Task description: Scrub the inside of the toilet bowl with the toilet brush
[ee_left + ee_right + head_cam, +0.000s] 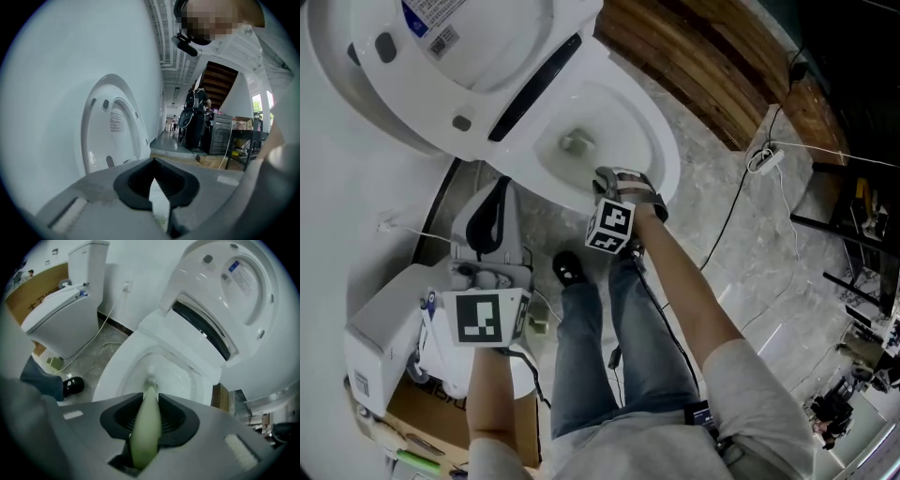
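Note:
The white toilet bowl (661, 141) stands open, its lid (441, 56) raised against the wall. My right gripper (609, 183) hovers over the bowl's near rim, shut on the pale green handle of the toilet brush (145, 427). The brush head (150, 380) reaches down inside the bowl (117, 366) near the bottom, where it shows as a grey blob (577, 142) from the head view. My left gripper (492, 211) is held off to the left beside the toilet, pointing at the raised lid (112, 131). Its jaws are closed with nothing between them (157, 187).
A second white toilet (61, 319) stands at the left with a cardboard box (422, 412) by it. The person's jeans (600, 356) and black shoe (569, 269) are just before the bowl. Wooden boards (703, 66) lie beyond, with a power strip (764, 159) and cable on the marble floor.

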The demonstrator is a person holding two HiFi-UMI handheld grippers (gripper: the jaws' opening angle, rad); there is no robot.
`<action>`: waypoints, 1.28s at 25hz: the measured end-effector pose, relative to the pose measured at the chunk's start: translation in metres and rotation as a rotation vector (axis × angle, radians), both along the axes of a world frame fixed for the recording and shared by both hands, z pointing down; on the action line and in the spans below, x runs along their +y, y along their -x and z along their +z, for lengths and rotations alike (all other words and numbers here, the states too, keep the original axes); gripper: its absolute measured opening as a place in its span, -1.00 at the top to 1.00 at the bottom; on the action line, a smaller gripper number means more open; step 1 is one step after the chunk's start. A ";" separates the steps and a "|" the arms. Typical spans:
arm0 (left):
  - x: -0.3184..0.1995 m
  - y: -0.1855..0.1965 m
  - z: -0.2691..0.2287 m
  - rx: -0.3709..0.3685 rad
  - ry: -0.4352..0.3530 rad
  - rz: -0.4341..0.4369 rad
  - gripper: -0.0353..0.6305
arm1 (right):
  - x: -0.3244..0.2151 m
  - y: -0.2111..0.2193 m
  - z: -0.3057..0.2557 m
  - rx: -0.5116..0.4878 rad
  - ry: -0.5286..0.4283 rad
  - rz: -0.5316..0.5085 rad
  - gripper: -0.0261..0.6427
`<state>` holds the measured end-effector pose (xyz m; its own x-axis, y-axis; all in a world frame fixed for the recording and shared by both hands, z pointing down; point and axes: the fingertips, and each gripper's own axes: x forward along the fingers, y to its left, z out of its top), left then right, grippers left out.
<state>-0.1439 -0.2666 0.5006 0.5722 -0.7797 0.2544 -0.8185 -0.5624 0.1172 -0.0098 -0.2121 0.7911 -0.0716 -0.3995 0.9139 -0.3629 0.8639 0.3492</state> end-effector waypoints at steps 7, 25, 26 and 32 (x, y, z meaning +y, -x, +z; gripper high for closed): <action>0.008 -0.001 -0.014 -0.005 -0.017 0.050 0.88 | 0.012 -0.031 -0.038 -0.236 -0.026 0.471 0.61; 0.074 -0.047 -0.122 0.020 -0.080 0.021 0.88 | 0.083 -0.084 -0.244 -0.701 -0.277 0.809 0.61; 0.080 -0.048 -0.131 0.023 -0.084 0.015 0.88 | 0.089 -0.086 -0.258 -0.714 -0.291 0.807 0.61; 0.112 -0.054 -0.182 0.018 -0.119 -0.008 0.88 | 0.119 -0.097 -0.335 -0.782 -0.383 0.804 0.61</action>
